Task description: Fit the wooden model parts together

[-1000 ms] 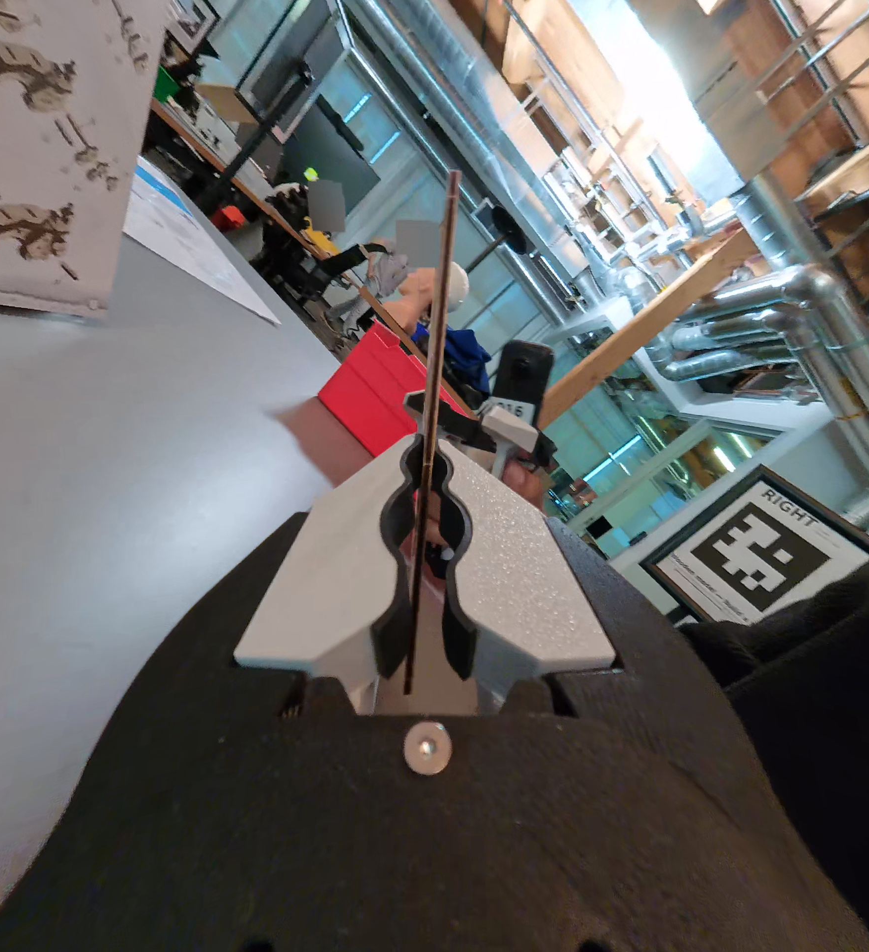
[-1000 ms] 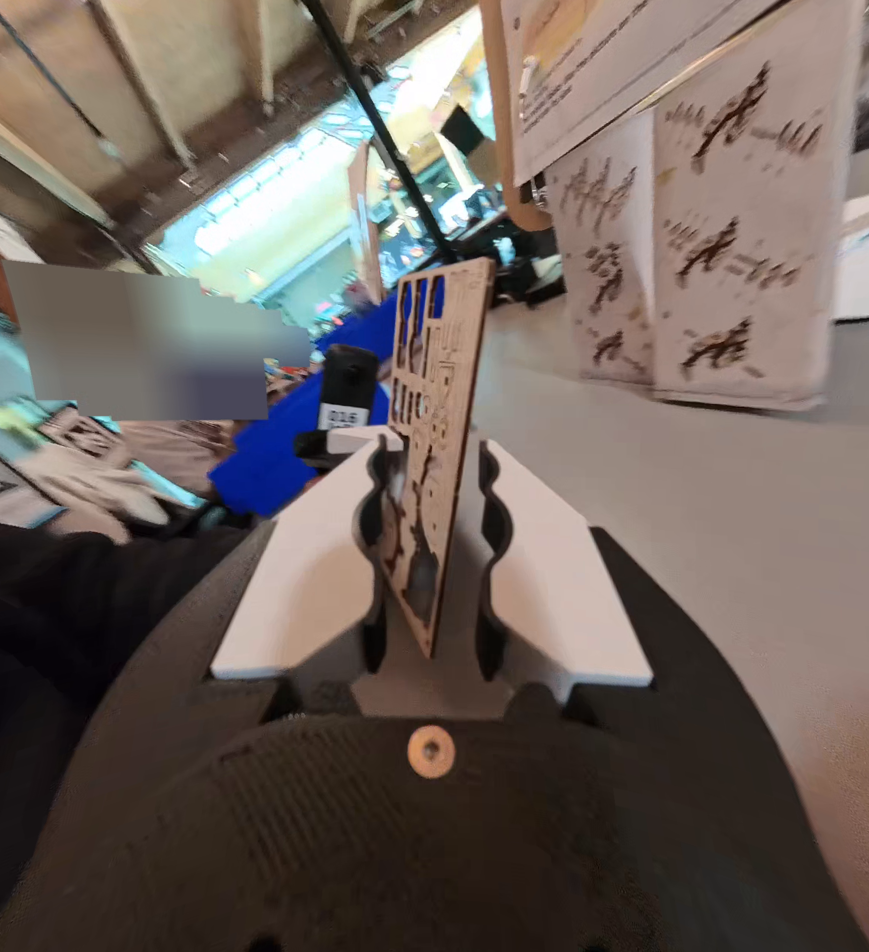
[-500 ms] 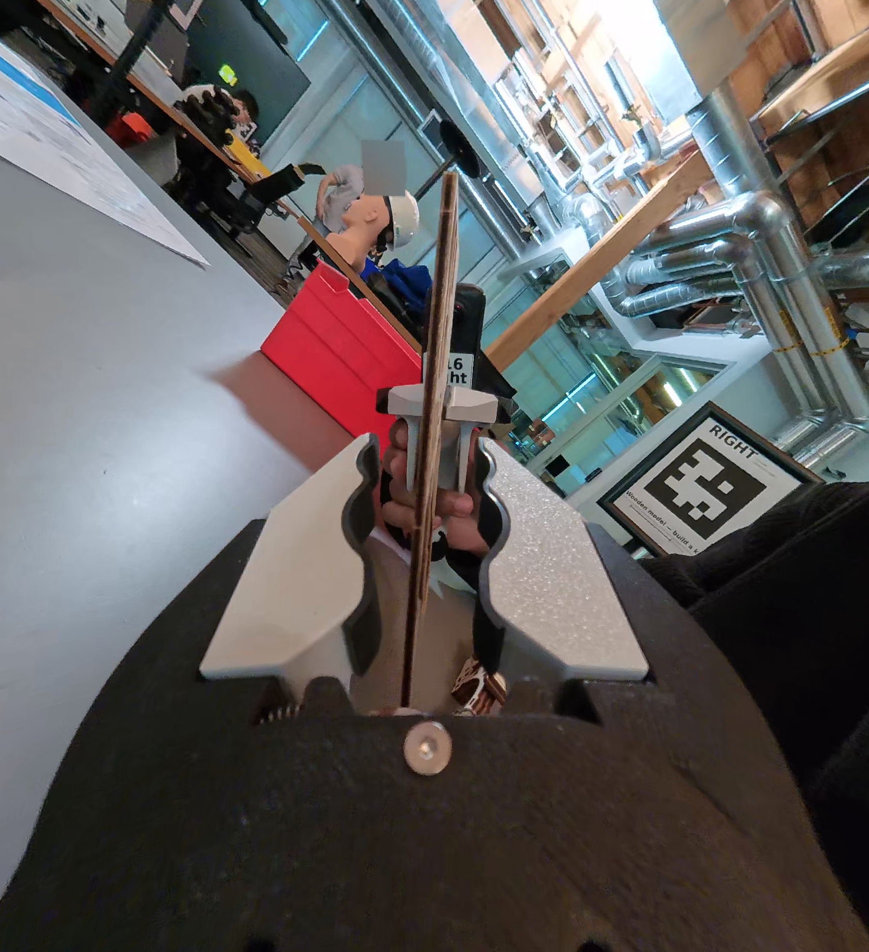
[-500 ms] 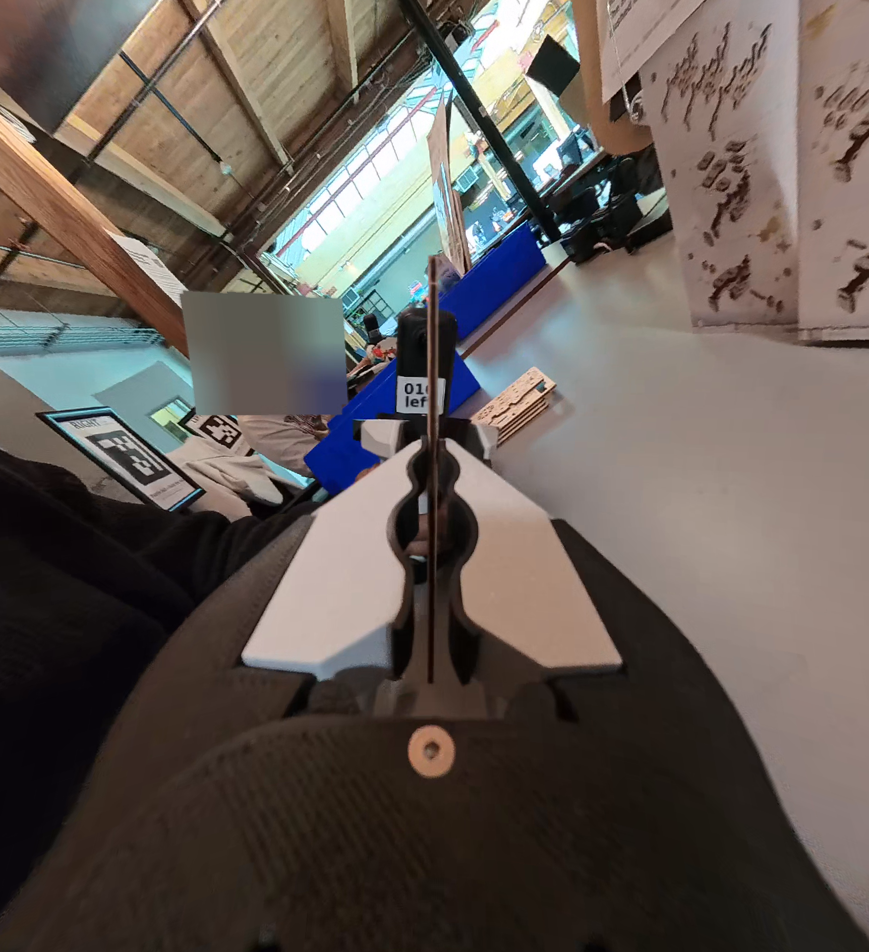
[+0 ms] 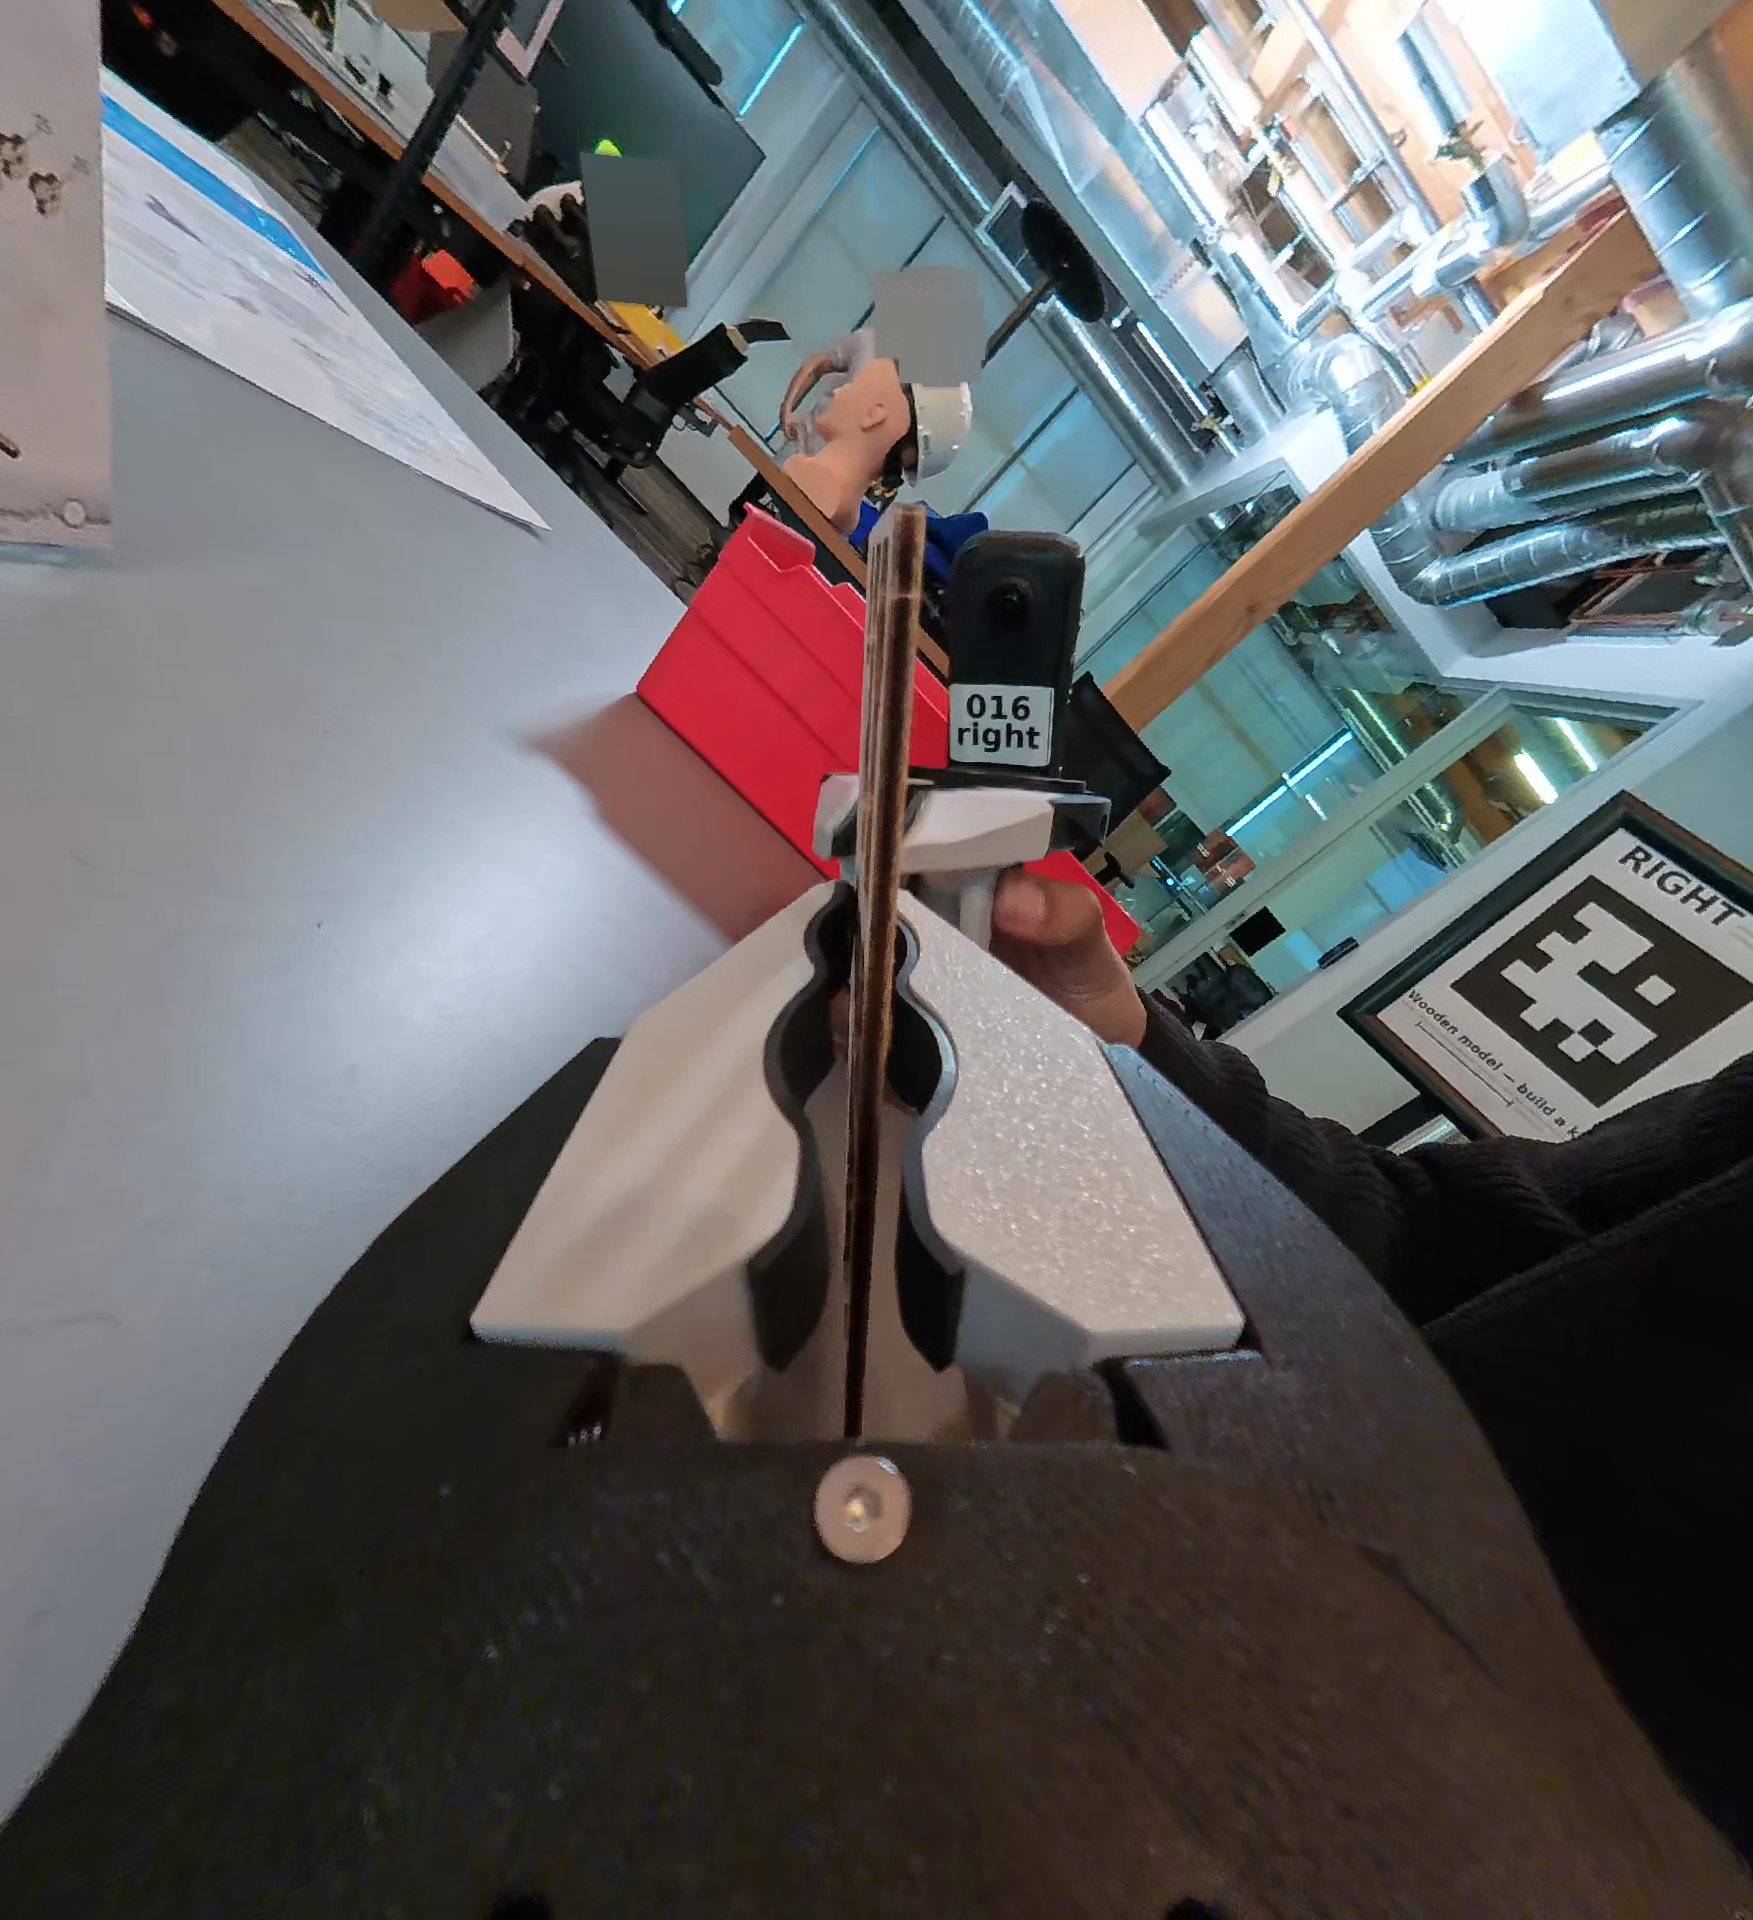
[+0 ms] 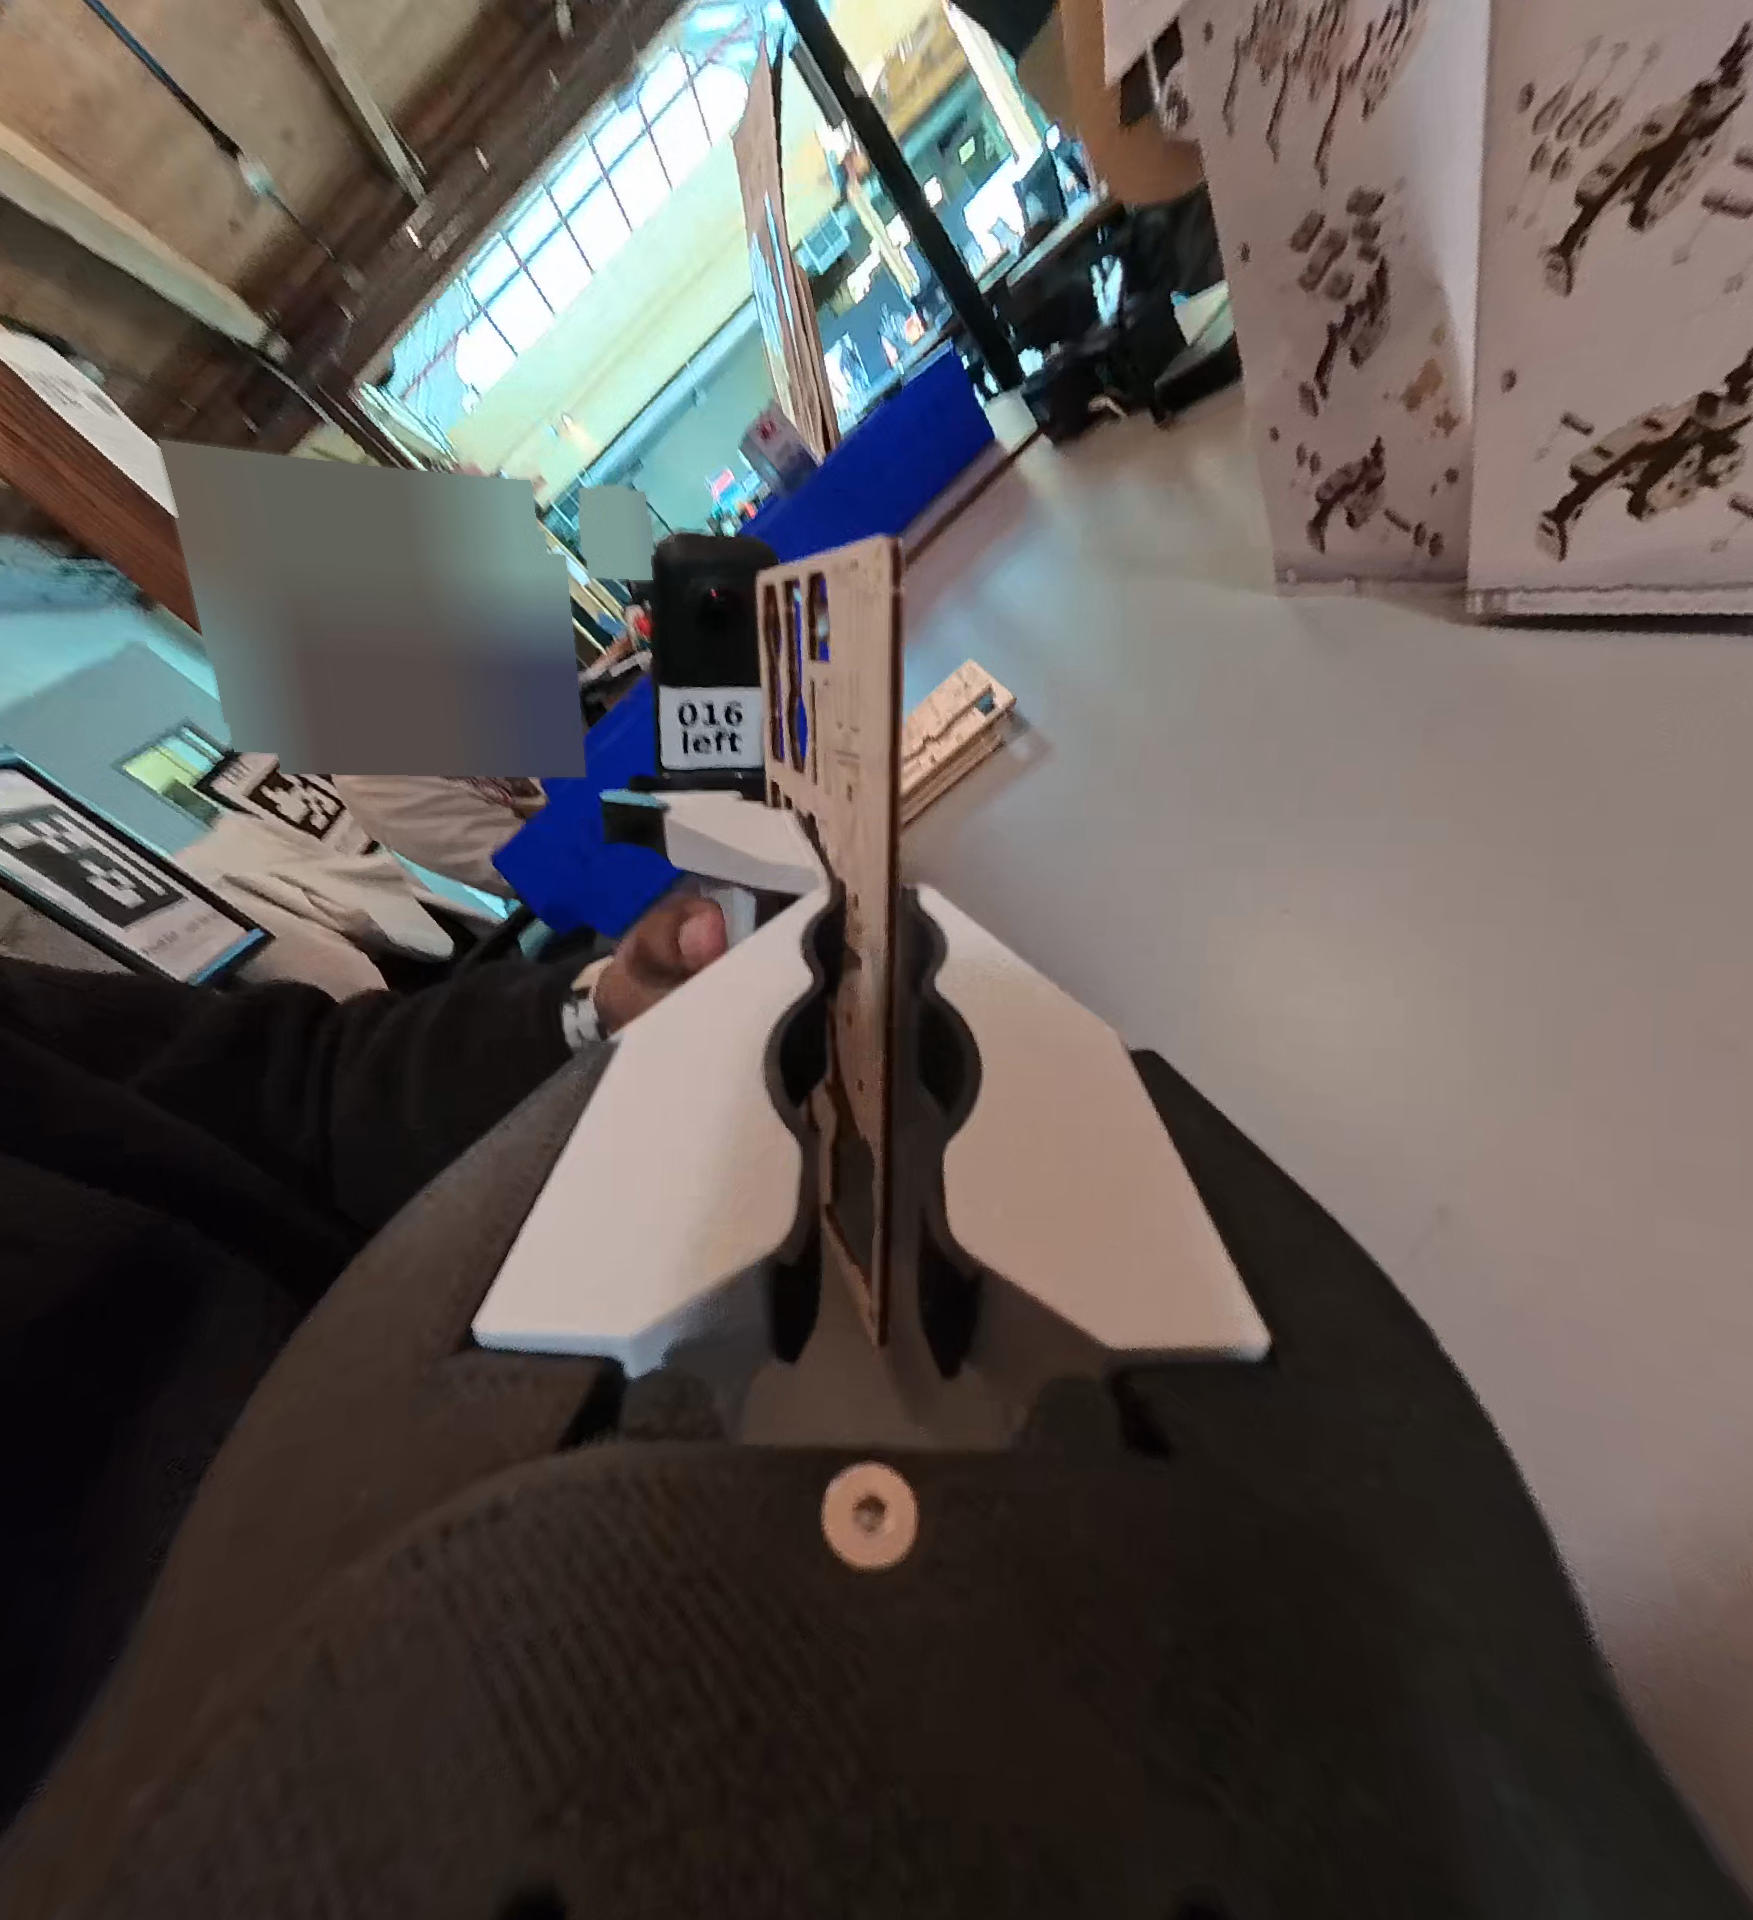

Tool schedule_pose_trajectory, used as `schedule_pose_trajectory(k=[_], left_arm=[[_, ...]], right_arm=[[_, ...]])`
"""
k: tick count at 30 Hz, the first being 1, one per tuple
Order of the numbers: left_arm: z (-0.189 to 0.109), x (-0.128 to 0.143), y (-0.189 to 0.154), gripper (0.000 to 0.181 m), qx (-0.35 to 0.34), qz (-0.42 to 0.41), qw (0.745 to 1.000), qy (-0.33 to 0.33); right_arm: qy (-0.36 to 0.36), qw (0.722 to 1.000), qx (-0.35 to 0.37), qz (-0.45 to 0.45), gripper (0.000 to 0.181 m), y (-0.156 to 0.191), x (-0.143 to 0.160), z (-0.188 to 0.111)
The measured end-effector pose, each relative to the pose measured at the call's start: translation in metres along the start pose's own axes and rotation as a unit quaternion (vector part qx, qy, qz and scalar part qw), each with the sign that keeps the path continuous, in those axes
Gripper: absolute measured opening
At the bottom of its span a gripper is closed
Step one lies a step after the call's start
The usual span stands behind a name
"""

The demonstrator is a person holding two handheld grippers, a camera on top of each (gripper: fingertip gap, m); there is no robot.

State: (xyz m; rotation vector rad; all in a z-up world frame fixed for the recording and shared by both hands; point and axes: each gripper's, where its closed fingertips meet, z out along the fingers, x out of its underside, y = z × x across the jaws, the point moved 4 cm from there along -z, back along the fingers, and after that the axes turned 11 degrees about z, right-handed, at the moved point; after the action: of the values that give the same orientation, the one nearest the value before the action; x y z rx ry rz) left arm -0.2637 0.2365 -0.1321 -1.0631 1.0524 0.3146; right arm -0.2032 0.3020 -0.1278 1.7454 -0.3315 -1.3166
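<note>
A thin laser-cut wooden sheet (image 5: 887, 727) stands edge-on in the left wrist view. My left gripper (image 5: 877, 925) is shut on it, with both pads against its faces. In the right wrist view the same sheet (image 6: 856, 727) shows its cut-out face at a slight angle. It stands between the jaws of my right gripper (image 6: 870, 909), which are a little apart and wider than the sheet. The two grippers face each other over the grey table (image 5: 176, 935). The right gripper (image 5: 955, 831) shows beyond the sheet, and the left gripper (image 6: 737, 831) shows beyond it in the right wrist view.
A red bin (image 5: 747, 675) stands behind the grippers. A flat paper (image 5: 259, 281) lies at the far left. A stack of wooden sheets (image 6: 955, 727) lies on the table. Standing instruction pages (image 6: 1578, 312) are at the far right. A framed marker sign (image 5: 1599, 997) stands at the table edge. Both grippers' tips are close together, under 4 cm apart.
The left gripper has closed on the sheet again after being open half a second ago. The right gripper, shut on the sheet then, has loosened and the sheet now sits at an angle in it.
</note>
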Motion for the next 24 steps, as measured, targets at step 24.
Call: schedule_pose_trajectory(k=[24], left_arm=[[0.014, 0.001, -0.003, 0.0, -0.076, 0.071, 0.991, 0.086]], right_arm=[[0.016, 0.999, 0.035, -0.013, 0.012, -0.01, 0.003, -0.002]])
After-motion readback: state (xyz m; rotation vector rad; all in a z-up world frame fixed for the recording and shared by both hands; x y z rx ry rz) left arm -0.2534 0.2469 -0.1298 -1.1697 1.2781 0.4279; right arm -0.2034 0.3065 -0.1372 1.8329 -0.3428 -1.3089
